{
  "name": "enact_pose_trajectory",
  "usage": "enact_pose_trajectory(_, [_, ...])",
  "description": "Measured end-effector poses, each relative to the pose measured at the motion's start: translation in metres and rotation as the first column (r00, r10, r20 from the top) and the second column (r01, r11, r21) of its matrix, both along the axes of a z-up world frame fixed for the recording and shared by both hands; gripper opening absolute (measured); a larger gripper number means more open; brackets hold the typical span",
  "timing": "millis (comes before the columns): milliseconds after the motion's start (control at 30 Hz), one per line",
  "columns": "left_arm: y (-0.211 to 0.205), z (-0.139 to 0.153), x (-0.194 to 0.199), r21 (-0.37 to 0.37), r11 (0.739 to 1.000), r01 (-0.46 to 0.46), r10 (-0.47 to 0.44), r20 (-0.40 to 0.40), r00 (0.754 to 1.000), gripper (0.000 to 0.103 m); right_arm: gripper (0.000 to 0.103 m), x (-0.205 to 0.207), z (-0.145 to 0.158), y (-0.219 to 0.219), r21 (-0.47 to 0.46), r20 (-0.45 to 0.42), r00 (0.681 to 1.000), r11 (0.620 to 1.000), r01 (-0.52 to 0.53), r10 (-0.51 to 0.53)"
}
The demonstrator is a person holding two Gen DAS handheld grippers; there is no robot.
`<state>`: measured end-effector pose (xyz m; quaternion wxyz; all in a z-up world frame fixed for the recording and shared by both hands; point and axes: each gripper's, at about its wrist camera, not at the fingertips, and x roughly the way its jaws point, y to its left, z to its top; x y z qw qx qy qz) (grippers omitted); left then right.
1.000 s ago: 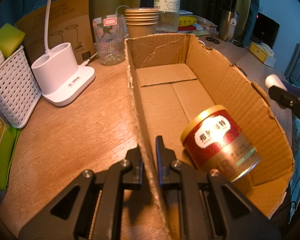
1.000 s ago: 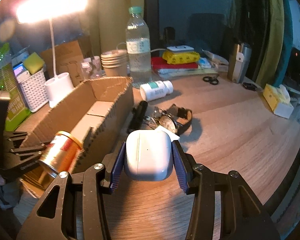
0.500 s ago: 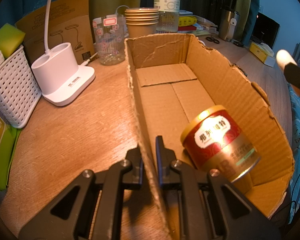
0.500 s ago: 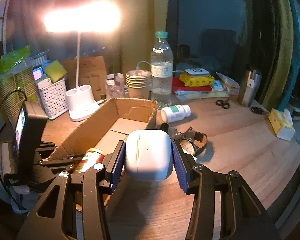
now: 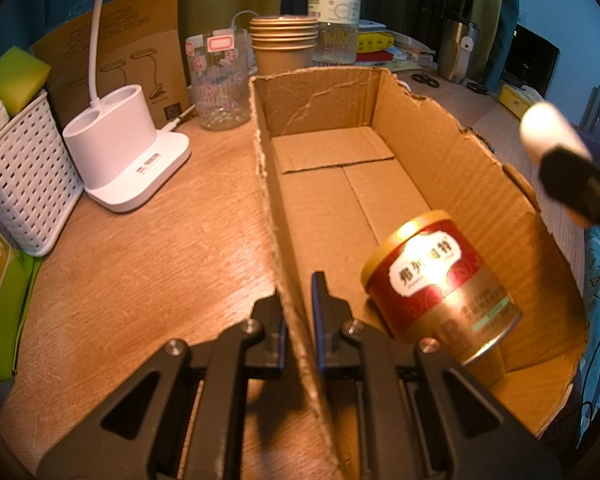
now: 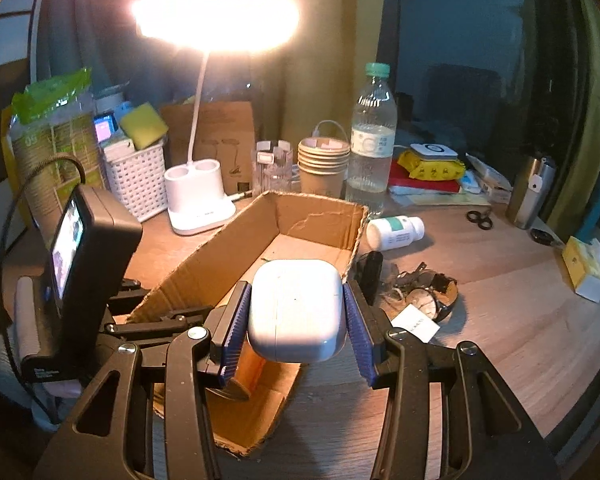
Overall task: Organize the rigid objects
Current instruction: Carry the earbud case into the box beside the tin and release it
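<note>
Desk (image 5: 148, 264), wood, cluttered along the back. Box (image 5: 452, 184), open cardboard, long, sits mid-desk; ragged top edges. Left gripper (image 5: 298, 316) jaws narrow, pinching the box's near-left wall between the pads. Right gripper (image 6: 296, 316) clamps a white case (image 6: 296, 312) between its blue pads, held above the near end of the box; in the left view it shows blurred at the right edge, over the box's right wall. Lamp (image 6: 200, 200), white base with two cups, lit head glaring above, stands left of the box. Basket (image 5: 24, 184), white, perforated, at far left with a yellow-green sponge (image 5: 12, 78) sticking out the top. Bottle (image 6: 372, 140), clear with a green cap, stands behind the box's far end, beside stacked paper cups (image 6: 324, 168) and a clear glass (image 5: 218, 80). Can (image 5: 440, 292), red and gold, lies tilted inside the box at the near end, just beside the left gripper's inner finger. Pill bottle (image 6: 396, 232), white, lies on its side right of the box. Watch (image 6: 428, 296) and a small card (image 6: 416, 322) lie right of the box, near the right gripper. Scissors (image 6: 480, 218), small, farther back right.
</note>
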<state>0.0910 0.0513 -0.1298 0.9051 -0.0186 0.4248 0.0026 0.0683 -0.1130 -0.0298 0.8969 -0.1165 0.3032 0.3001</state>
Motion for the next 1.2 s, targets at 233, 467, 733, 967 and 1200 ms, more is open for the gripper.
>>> enact_pose_trajectory(233, [0.000, 0.000, 0.000, 0.000, 1.000, 0.000, 0.000, 0.000, 1.000, 0.010, 0.049, 0.003, -0.017, 0.011, -0.038, -0.027, 1.000, 0.999, -0.006, 0.005])
enact_pose_trajectory(467, [0.000, 0.000, 0.000, 0.001, 1.000, 0.000, 0.000, 0.001, 1.000, 0.010, 0.049, 0.004, -0.025, 0.017, -0.074, -0.022, 1.000, 0.997, -0.008, 0.006])
enact_pose_trajectory(733, [0.001, -0.001, 0.001, -0.001, 1.000, -0.002, 0.002, 0.001, 1.000, 0.010, 0.049, 0.001, -0.027, 0.021, -0.112, -0.013, 1.000, 0.994, -0.012, 0.010])
enact_pose_trajectory(967, [0.004, -0.002, 0.004, 0.000, 1.000, 0.000, 0.000, 0.000, 1.000, 0.010, 0.051, 0.000, -0.027, 0.021, -0.106, -0.019, 1.000, 0.994, -0.018, 0.016])
enact_pose_trajectory(1200, [0.004, -0.002, 0.004, 0.001, 1.000, -0.003, 0.003, -0.002, 1.000, 0.010, 0.051, 0.000, -0.022, 0.017, -0.088, -0.018, 1.000, 0.996, -0.011, 0.010])
